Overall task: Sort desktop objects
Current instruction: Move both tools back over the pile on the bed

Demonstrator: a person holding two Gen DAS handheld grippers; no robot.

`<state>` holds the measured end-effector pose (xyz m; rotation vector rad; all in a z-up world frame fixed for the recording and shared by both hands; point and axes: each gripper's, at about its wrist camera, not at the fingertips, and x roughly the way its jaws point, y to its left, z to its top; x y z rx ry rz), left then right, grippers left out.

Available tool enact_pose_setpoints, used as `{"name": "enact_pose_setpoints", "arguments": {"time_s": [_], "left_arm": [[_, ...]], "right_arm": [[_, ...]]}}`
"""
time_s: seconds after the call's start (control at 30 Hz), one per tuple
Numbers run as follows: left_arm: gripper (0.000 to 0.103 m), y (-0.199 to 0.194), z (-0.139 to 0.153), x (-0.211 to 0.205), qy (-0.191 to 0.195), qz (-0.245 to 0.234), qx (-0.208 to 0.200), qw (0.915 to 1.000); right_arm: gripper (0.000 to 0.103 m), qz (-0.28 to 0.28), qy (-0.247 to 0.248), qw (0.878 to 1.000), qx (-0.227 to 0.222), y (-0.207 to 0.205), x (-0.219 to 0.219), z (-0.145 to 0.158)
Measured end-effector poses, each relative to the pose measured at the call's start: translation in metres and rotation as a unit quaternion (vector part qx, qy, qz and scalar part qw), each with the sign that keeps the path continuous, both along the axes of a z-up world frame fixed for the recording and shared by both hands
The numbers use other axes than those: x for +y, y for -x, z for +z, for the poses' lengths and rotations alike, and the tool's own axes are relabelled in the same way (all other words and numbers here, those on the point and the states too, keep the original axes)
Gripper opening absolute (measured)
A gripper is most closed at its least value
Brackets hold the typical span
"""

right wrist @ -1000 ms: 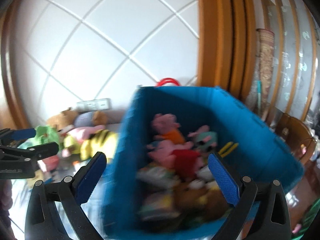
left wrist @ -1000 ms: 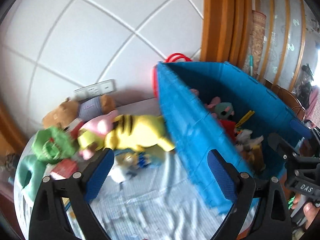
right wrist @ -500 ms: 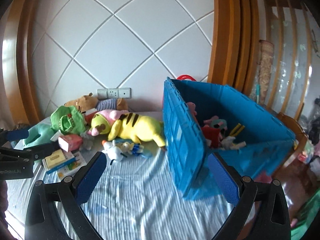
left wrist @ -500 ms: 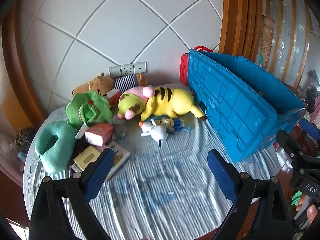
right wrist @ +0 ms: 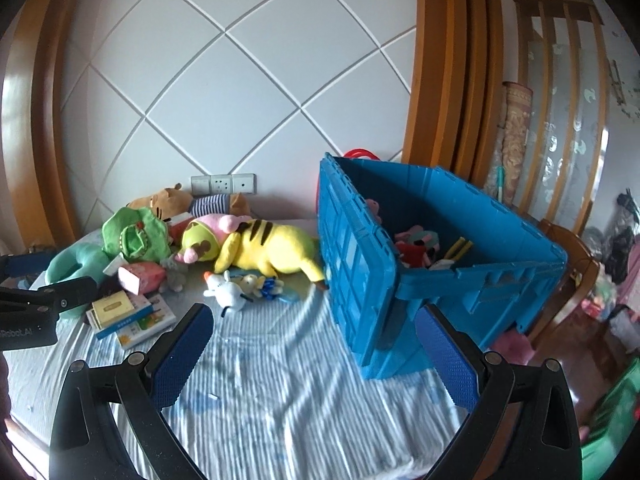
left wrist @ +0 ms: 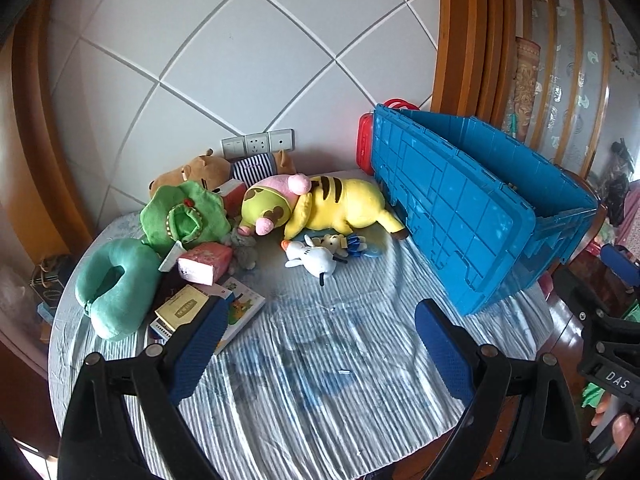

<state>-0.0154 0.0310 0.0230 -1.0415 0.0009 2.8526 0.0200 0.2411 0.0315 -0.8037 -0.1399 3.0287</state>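
**Both claws open above the striped worktop**

The left claw [left wrist: 316, 344] stood with its blue pads wide apart and held nothing; the right claw [right wrist: 314, 346] was likewise spread and empty. Both hung over a bare stretch of the worktop [left wrist: 320, 380], which was covered in a blue-and-white striped cloth.

Just beyond the left claw lay a stack of books [left wrist: 192, 312] and a pink box [left wrist: 204, 262], with a green neck pillow [left wrist: 116, 284] to their left. Further back, a small white plush [left wrist: 314, 256] lay in front of a yellow striped plush [left wrist: 344, 204], beside a green plush [left wrist: 182, 220] and a brown bear [left wrist: 200, 172] near the wall.

To the right stood a blue crate [right wrist: 460, 276], tilted, its wall touching the yellow plush's tail end. Several small toys [right wrist: 420, 248] lay inside it.
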Motion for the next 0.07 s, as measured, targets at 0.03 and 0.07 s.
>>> {"name": "enact_pose_setpoints", "arguments": {"time_s": [0.03, 0.07], "left_arm": [[0.096, 0.0006, 0.0005, 0.0006, -0.002, -0.001, 0.001, 1.0], [0.096, 0.0012, 0.001, 0.0012, -0.004, -0.003, 0.002, 1.0]], "right_arm": [[0.103, -0.001, 0.0, 1.0, -0.001, 0.0013, 0.0012, -0.0001], [0.103, -0.003, 0.001, 1.0, -0.002, 0.0031, 0.0022, -0.0003]]}}
